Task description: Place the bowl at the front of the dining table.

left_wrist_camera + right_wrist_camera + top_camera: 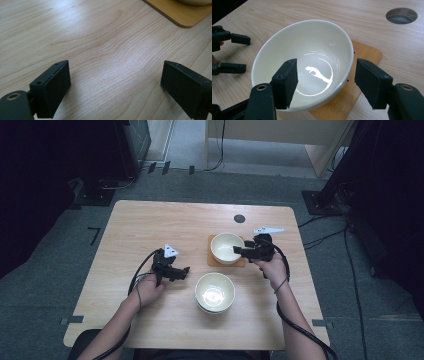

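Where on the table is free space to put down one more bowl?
The table is bare along its far edge, between the cable hole and the left corner, and at the near left. The middle right is crowded: bowl on the mat, right gripper, and stacked bowls.

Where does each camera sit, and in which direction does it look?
High view: above the person's side, looking forward and down on the table; forearms, left gripper, right gripper.
Left gripper view: rides the left gripper, looking over bare table at the mat; open jaws.
Right gripper view: rides the right gripper, looking into the bowl on the mat; its jaws straddle the near rim.
Shared: the mat; the right gripper view also shows the left gripper.
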